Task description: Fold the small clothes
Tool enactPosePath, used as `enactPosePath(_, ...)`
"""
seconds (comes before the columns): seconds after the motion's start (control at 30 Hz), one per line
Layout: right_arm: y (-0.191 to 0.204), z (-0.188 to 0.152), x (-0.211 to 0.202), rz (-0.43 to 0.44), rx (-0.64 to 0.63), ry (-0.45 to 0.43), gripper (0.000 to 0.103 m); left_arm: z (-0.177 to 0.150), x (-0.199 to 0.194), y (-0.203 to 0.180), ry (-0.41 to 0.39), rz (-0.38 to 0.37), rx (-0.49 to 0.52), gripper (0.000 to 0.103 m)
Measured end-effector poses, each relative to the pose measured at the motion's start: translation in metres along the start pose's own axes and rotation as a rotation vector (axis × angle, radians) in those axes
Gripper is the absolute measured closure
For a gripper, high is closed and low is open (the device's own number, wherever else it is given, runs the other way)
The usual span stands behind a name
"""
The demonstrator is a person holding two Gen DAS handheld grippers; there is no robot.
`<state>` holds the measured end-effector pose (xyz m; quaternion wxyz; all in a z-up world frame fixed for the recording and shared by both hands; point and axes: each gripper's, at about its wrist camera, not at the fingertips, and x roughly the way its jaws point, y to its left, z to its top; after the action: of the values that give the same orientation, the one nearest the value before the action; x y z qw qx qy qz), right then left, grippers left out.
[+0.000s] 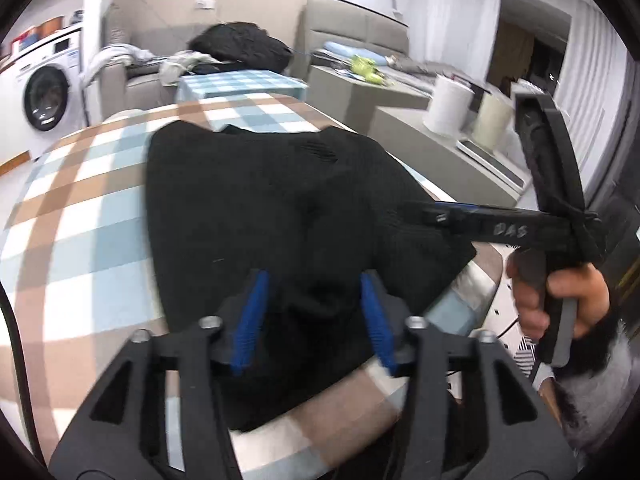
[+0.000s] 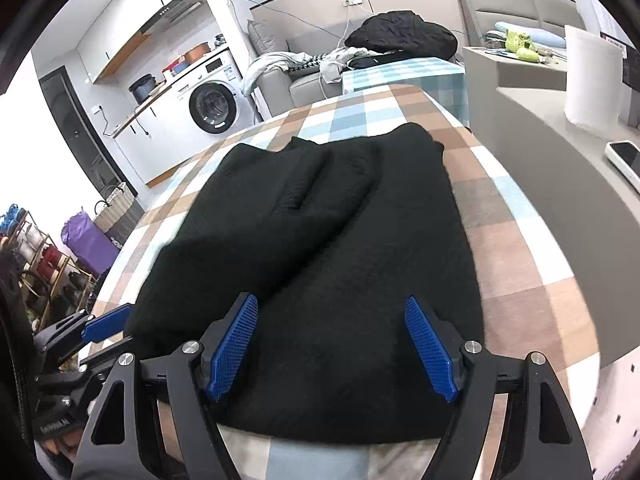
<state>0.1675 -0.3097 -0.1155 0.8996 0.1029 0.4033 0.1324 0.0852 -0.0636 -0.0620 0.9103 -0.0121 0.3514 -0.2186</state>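
Observation:
A black knit garment lies partly folded on the checked tablecloth. It also shows in the right wrist view, with a sleeve folded across its upper left. My left gripper is open, its blue pads over the garment's near edge. My right gripper is open, low over the garment's near hem. In the left wrist view the right gripper reaches in from the right, its tips at the garment's right edge. In the right wrist view the left gripper sits at the garment's left edge.
The checked tablecloth covers a round-edged table. A grey counter stands to the right with a white roll and a phone. A sofa with dark clothes and a washing machine stand behind.

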Motion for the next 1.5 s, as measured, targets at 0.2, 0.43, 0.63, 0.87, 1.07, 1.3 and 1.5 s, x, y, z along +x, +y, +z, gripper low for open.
enactPosePath(0.2, 0.004, 0.007, 0.001, 0.181, 0.066, 0.043, 0.025, -0.010, -0.031, 0.050, -0.061, 0.033, -0.120, 0.042)
enactPosePath(0.43, 0.020, 0.018, 0.009, 0.318, 0.163, 0.075, 0.025, -0.025, -0.026, 0.062, -0.029, 0.065, -0.136, 0.042)
enactPosePath(0.63, 0.018, 0.023, 0.016, 0.282, 0.209, 0.103, 0.023, -0.040, 0.008, 0.021, 0.056, -0.003, -0.029, 0.041)
enactPosePath(0.87, 0.020, 0.023, 0.025, 0.310, 0.214, 0.166, 0.023, -0.054, 0.021, -0.006, 0.096, -0.004, 0.090, 0.039)
enactPosePath(1.07, 0.027, 0.035, 0.032, 0.292, 0.218, 0.157, 0.023, -0.050, 0.009, 0.002, 0.079, -0.027, 0.020, 0.039)
enactPosePath(1.3, 0.019, 0.015, 0.015, 0.321, 0.116, 0.143, 0.087, -0.045, -0.015, 0.034, 0.009, 0.024, -0.074, 0.039)
enactPosePath(1.5, -0.019, -0.012, 0.002, 0.168, 0.116, 0.173, 0.083, -0.042, -0.017, 0.066, 0.004, 0.059, -0.172, 0.039)
